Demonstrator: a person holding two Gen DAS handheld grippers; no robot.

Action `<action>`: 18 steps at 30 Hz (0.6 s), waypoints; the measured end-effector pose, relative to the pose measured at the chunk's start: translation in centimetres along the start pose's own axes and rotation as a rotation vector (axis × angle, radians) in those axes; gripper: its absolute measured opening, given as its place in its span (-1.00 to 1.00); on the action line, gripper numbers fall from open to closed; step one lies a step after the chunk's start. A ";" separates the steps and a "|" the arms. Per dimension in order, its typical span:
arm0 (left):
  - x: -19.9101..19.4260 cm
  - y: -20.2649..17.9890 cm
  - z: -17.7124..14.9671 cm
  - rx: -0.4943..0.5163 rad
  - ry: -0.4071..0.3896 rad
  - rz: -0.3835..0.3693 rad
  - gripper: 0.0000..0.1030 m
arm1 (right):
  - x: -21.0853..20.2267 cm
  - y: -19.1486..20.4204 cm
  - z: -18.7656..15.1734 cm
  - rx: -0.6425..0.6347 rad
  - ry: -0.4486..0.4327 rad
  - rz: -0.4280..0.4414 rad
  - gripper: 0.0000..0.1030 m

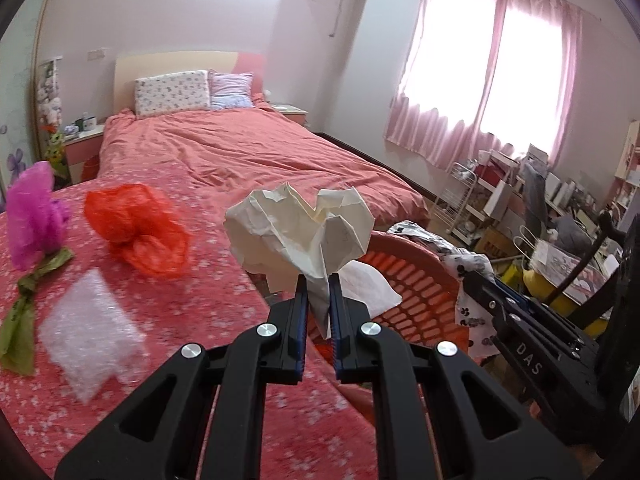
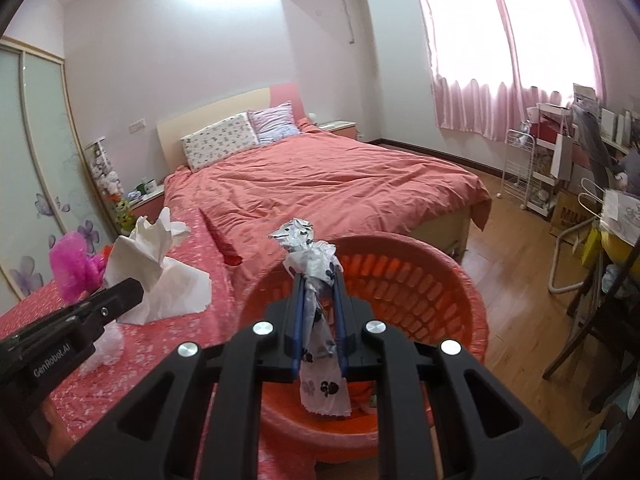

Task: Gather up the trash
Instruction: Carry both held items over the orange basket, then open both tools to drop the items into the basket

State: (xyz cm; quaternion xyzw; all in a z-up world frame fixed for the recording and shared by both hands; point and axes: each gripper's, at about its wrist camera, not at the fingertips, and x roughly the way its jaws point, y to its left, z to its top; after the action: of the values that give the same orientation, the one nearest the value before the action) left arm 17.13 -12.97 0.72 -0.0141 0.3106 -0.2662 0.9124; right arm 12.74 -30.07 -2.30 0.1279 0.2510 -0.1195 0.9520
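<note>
Two grippers clamp trash by the round orange plastic basket [image 2: 460,300]: left gripper [image 1: 319,280] grips crumpled white paper [image 1: 296,224], right gripper [image 2: 318,284] a paw-print wrapper [image 2: 316,264] above it. Three scraps lie left: red bag [image 1: 136,228], bubble wrap [image 1: 88,328], magenta bag [image 1: 34,212].

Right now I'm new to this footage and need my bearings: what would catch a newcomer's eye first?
Two black grippers each pinch a piece of trash: the left gripper holds crumpled white paper, the right gripper a paw-print wrapper, both close to a red plastic basket by the bed. Behind them on the pink floral cover lie a red bag, a magenta bag and bubble wrap.
</note>
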 end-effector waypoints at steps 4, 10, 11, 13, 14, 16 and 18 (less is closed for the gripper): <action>1.2 -1.2 0.0 0.015 0.013 -0.025 -0.80 | 0.6 -1.5 0.0 0.026 0.000 -0.021 -0.72; 2.5 -2.5 0.1 0.036 0.024 -0.059 -0.80 | 1.5 -2.9 0.0 0.054 0.002 -0.040 -0.72; 2.8 -2.7 0.1 0.038 0.028 -0.064 -0.80 | 1.6 -3.1 0.0 0.058 0.003 -0.042 -0.72; 3.2 -2.8 0.1 0.038 0.036 -0.069 -0.80 | 1.9 -3.5 0.1 0.064 0.005 -0.045 -0.72; 3.5 -2.9 0.1 0.038 0.042 -0.073 -0.80 | 2.1 -3.7 0.2 0.069 0.006 -0.046 -0.71; 3.9 -3.0 -0.1 0.040 0.054 -0.075 -0.80 | 2.4 -3.8 0.2 0.076 0.008 -0.047 -0.69; 4.3 -2.9 -0.2 0.039 0.067 -0.073 -0.80 | 2.8 -4.0 0.2 0.083 0.015 -0.043 -0.65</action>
State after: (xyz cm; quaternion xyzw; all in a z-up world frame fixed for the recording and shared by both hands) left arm 18.50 -17.60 -1.25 0.0013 0.3351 -0.3058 0.8912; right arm 13.98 -34.32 -4.30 0.1626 0.2559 -0.1494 0.9411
